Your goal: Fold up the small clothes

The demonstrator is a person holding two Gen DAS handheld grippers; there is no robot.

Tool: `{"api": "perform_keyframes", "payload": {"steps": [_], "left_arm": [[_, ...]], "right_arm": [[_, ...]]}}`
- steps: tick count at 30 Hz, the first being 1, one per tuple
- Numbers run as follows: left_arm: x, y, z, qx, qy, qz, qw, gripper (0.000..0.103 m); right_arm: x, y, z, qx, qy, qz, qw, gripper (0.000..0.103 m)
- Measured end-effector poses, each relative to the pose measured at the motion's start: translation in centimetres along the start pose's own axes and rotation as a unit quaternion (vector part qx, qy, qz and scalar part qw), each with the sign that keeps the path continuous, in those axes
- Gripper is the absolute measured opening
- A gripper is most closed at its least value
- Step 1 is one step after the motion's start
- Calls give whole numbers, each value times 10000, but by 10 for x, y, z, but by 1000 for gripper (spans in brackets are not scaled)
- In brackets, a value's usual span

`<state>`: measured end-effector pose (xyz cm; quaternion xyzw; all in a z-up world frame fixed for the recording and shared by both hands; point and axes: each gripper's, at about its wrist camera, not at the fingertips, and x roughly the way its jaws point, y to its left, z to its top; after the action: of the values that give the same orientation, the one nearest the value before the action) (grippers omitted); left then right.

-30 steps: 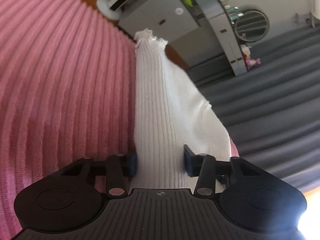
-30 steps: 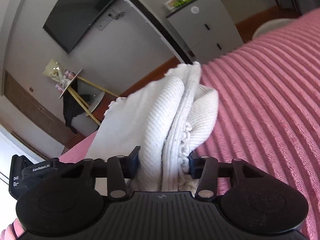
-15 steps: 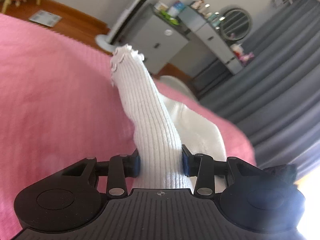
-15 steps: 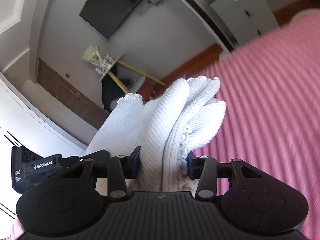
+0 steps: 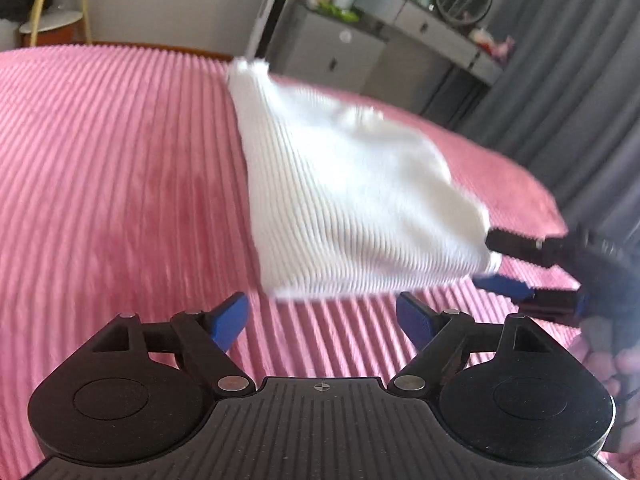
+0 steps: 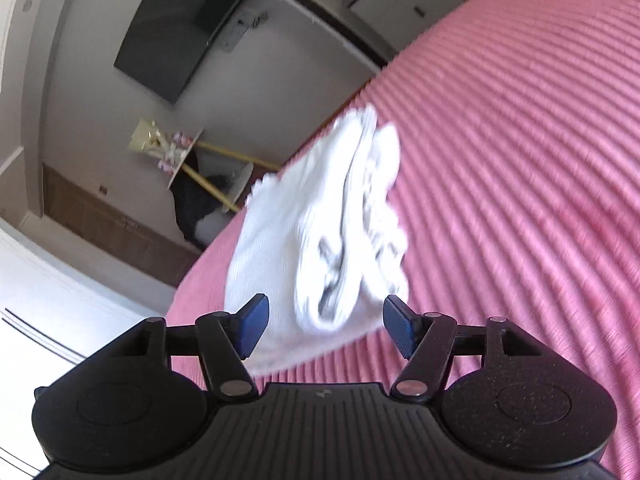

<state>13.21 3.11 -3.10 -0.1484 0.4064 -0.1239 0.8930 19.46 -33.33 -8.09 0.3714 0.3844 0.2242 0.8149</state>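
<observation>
A small white ribbed knit garment (image 5: 352, 200) lies folded on the pink ribbed bedspread (image 5: 112, 184), blurred by motion. My left gripper (image 5: 323, 320) is open and empty just short of its near edge. My right gripper (image 6: 324, 326) is open too, its blue pads either side of the garment's bunched, frilled end (image 6: 340, 240) without gripping it. In the left wrist view the right gripper (image 5: 516, 264) shows at the garment's right corner, its fingers apart.
The pink bedspread (image 6: 520, 160) fills most of both views. Beyond the bed stand a grey cabinet (image 5: 340, 52), grey curtains (image 5: 580, 80), a wall-mounted TV (image 6: 180, 28) and a small round side table (image 5: 48, 24).
Both grippers have opened and let go of the white garment, which has dropped onto the bedspread. Both grippers have drawn back a little from it.
</observation>
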Motion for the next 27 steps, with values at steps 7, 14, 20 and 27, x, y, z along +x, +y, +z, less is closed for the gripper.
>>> {"api": "perform_keyframes", "payload": {"steps": [7, 14, 20, 27], "left_arm": [[19, -10, 2, -108, -2, 592, 9982, 59], [3, 21, 11, -1074, -82, 532, 9928, 22], [-6, 54, 9, -1784, 297, 197, 9833, 54], [-45, 40, 38, -1399, -207, 324, 9894, 82]], "right_arm": [[15, 19, -6, -377, -56, -216, 9990, 21], [-6, 33, 2, -552, -598, 174, 9965, 13], [11, 6, -15, -1000, -352, -1319, 9856, 28], [-23, 46, -2, -1792, -1264, -1703, 9607, 48]]}}
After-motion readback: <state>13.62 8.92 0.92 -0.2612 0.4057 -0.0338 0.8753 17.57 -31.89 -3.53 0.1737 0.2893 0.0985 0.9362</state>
